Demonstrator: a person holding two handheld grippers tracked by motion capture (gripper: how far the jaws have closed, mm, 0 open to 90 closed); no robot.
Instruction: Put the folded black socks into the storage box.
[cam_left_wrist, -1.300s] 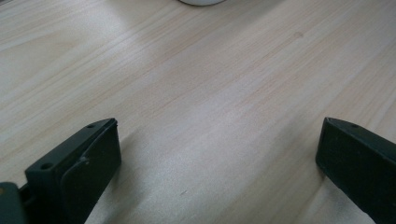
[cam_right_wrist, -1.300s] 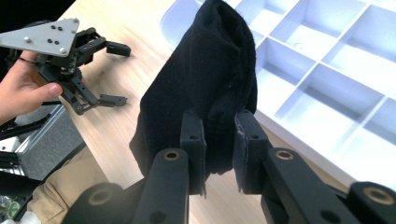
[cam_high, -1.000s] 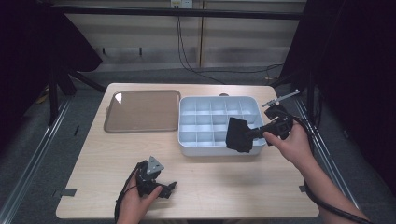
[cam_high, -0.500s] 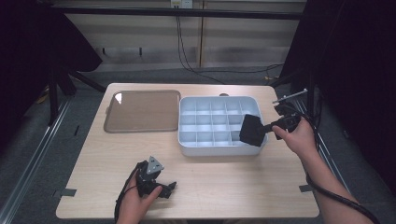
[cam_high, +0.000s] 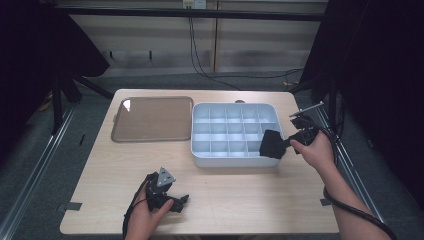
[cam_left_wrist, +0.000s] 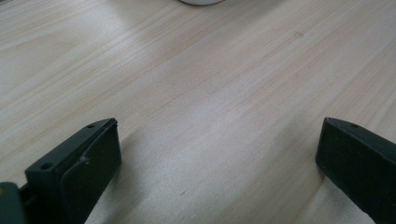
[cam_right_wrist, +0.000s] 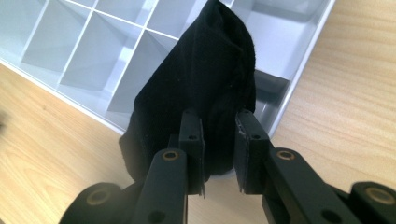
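Cloth (cam_right_wrist: 201, 84) is what our work turns on — black, hanging over the near right corner of the divided tray (cam_high: 220, 112). From the left: our left gripper (cam_high: 172, 202) rests wide apart and empty, well away. Our right gripper (cam_right_wrist: 219, 154) pinches the cloth, which stretches leftward from its jaws — whether it touches the tray floor we cannot quite tell.

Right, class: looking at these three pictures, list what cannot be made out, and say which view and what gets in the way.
- High view: the compartments of the white tray under the black cloth are covered by it.
- Right gripper view: the cloth's lower edge is hidden behind the right gripper; the tray's far side is cut off by the frame.
- High view: the left gripper is too small and dark to read its opening.
- Left gripper view: the tray is cut off at the top edge.
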